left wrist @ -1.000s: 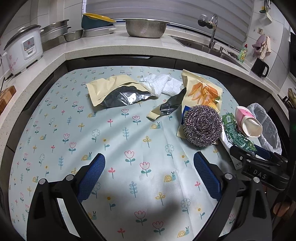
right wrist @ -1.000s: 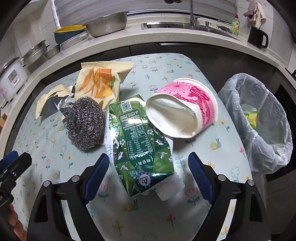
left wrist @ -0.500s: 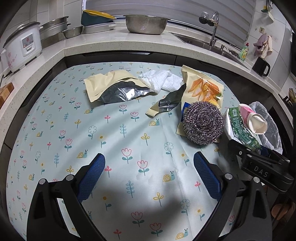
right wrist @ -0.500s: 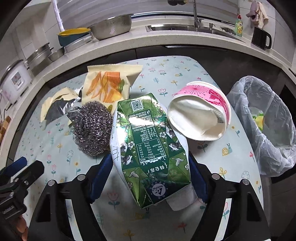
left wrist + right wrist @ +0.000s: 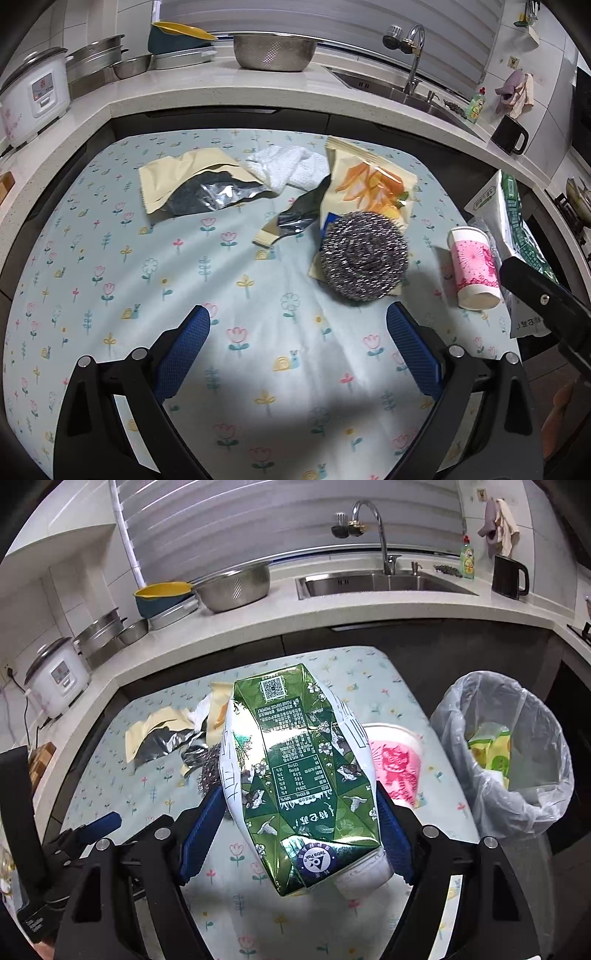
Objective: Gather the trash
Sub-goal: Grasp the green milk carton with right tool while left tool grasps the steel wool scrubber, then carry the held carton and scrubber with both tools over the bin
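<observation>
The right hand-held gripper [image 5: 295, 834] grasps the green carton [image 5: 299, 771], long axis pointing away, with the lined bin [image 5: 506, 753] to its right; the left hand-held gripper [image 5: 299, 350] hangs released.

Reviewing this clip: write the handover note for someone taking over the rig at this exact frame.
Right gripper: shut on the green carton, lifted clear of the table.
Left gripper: open, empty, over bare tablecloth.
Bin bag: right of the table, some wrappers already inside.
On the table: pink paper cup on its side, steel scourer lying on the orange snack bag, torn foil pouch, small foil scrap, white cloth.
Left to do: drop the carton in the bag, then clear the rest.
</observation>
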The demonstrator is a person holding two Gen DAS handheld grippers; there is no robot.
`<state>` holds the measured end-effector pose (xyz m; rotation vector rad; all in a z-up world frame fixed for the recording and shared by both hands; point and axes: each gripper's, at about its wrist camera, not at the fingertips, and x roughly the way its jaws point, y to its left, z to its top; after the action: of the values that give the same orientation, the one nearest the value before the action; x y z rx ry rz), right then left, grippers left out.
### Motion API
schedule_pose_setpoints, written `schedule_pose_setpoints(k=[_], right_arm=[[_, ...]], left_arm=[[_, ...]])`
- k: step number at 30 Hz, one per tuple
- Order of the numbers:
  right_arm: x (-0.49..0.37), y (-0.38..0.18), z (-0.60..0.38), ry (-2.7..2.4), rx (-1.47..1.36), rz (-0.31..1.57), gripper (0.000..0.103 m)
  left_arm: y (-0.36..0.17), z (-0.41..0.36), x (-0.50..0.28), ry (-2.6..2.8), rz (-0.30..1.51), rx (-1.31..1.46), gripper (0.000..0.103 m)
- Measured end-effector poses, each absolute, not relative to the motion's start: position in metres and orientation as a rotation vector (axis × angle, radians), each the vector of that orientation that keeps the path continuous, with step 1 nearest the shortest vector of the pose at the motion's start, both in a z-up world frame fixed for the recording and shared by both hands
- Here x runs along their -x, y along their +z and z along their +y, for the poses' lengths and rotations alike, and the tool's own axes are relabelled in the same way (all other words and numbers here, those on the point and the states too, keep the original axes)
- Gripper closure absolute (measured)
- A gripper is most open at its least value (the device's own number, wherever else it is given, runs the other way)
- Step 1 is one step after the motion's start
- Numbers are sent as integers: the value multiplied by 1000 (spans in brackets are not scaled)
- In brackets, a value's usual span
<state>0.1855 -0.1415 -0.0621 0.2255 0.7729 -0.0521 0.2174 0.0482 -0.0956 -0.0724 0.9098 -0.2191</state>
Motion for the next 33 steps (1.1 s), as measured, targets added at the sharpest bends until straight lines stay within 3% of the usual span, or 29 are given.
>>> schedule_pose_setpoints(k=[14, 17, 20, 26, 33], right_arm=[[-182, -65, -186, -119, -284, 753, 28], [-183, -67, -191, -123, -300, 754, 28], [-183, -70, -195, -125, -310, 755, 28], [-182, -72, -195, -119, -315, 755, 28], [-172, -62, -192, -112, -318, 734, 28]], left_arm=[[-108, -8, -265, -257, 912, 75, 13], [-115, -14, -273, -263, 928, 71, 19], [-121, -21, -277, -265, 947, 56, 32], [-116, -19, -267, -276, 928, 47, 40], [-93, -6, -245, -284, 893, 83, 40]])
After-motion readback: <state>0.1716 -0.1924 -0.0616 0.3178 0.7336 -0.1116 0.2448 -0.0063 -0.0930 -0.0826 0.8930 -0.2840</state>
